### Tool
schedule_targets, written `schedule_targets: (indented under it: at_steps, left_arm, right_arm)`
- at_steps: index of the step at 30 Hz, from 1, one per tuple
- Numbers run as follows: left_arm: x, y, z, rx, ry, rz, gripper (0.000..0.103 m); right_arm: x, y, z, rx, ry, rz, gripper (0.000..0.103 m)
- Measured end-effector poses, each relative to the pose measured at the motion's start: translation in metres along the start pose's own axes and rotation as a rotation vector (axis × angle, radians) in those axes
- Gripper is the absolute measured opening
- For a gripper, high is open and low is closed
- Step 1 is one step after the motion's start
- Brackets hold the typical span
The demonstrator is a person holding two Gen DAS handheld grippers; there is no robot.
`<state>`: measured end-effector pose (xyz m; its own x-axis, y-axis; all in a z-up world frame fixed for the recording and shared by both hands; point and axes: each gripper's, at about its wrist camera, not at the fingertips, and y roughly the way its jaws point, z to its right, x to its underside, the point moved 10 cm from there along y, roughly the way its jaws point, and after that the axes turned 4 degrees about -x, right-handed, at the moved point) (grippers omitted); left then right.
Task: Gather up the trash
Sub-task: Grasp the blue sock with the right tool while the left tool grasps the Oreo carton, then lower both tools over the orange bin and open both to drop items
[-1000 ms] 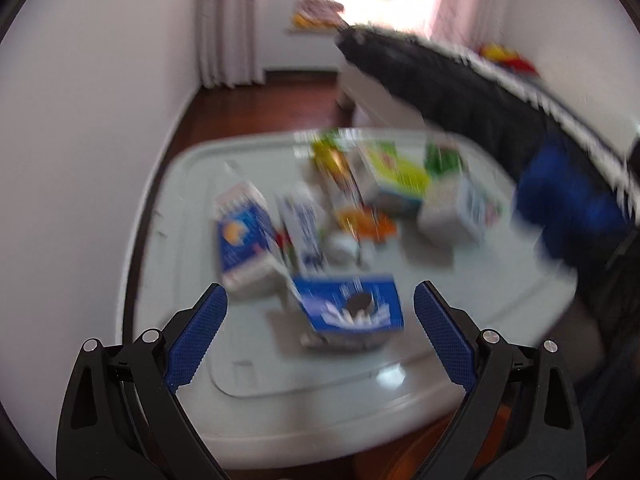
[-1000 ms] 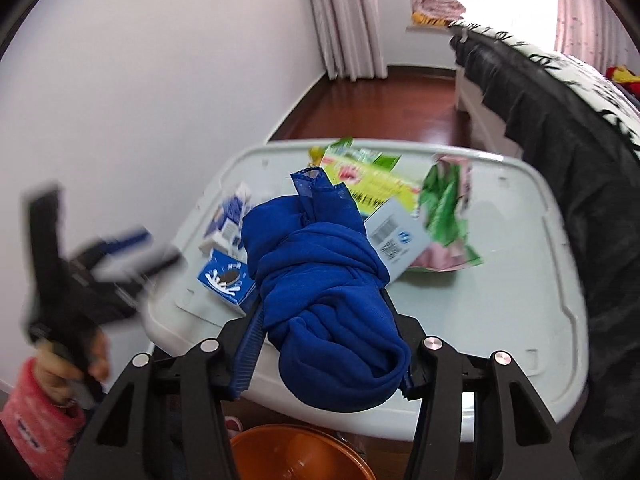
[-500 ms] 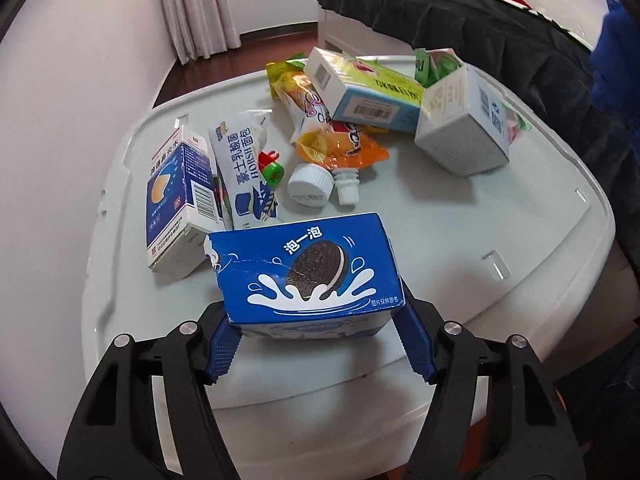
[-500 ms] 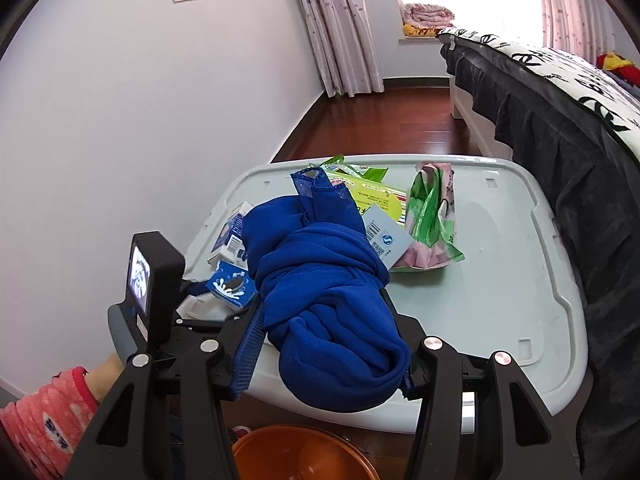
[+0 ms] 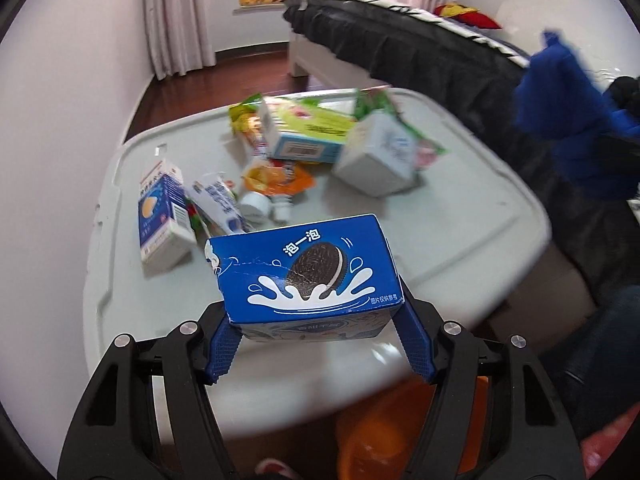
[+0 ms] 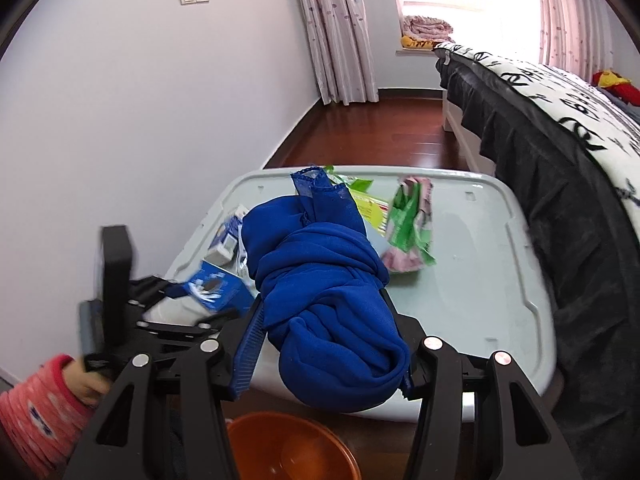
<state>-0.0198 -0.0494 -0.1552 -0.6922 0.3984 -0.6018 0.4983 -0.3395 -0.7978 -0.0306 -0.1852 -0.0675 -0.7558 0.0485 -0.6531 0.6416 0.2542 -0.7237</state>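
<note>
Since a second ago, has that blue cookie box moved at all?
Yes. The blue cookie box, then resting on the grey table between open fingers, is now clamped in the left gripper and lifted toward the table's near edge, above the orange bin.

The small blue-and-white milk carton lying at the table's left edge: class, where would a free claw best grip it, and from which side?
Grip the milk carton across its two long flat sides, near mid-body, coming down from above. It lies tilted on the table, its gabled top pointing away. Its left side is open; a white pouch crowds the right, so stay toward the near end.
</note>
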Motion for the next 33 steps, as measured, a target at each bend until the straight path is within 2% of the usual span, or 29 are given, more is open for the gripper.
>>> schedule_targets:
  at_steps: [4, 7, 13, 14, 18, 21, 23, 25, 28, 33]
  left_arm:
    - [0.032, -0.029, 0.028, 0.046, 0.058, -0.054, 0.066]
    - [0.068, -0.039, 0.051, 0.094, 0.074, -0.130, 0.066]
    - [0.154, -0.021, 0.090, 0.184, -0.015, -0.397, 0.066]
    - [0.171, -0.013, 0.094, 0.181, -0.032, -0.453, 0.066]
    - [0.209, 0.003, 0.099, 0.165, -0.088, -0.570, 0.066]
    - [0.223, 0.009, 0.102, 0.147, -0.077, -0.609, 0.066]
    - [0.226, 0.011, 0.102, 0.134, -0.069, -0.620, 0.066]
    - [0.230, 0.014, 0.101, 0.113, -0.058, -0.635, 0.070]
    - [0.231, 0.014, 0.096, 0.083, -0.064, -0.649, 0.082]
    - [0.230, 0.013, 0.090, 0.086, -0.098, -0.648, 0.085]
  right_arm:
    - [0.032, -0.010, 0.003, 0.003, -0.008, -0.082, 0.053]
    - [0.068, -0.007, 0.001, -0.028, 0.004, -0.185, 0.053]
    - [0.142, 0.016, -0.013, -0.107, 0.046, -0.411, 0.053]
    - [0.154, 0.021, -0.014, -0.112, 0.054, -0.449, 0.053]
    - [0.201, 0.041, -0.026, -0.163, 0.121, -0.586, 0.053]
    - [0.223, 0.053, -0.031, -0.167, 0.142, -0.646, 0.053]
    - [0.232, 0.060, -0.033, -0.173, 0.156, -0.674, 0.054]
    - [0.231, 0.062, -0.035, -0.175, 0.166, -0.680, 0.065]
    - [0.222, 0.059, -0.033, -0.163, 0.164, -0.644, 0.083]
    - [0.211, 0.046, -0.025, -0.155, 0.151, -0.603, 0.085]
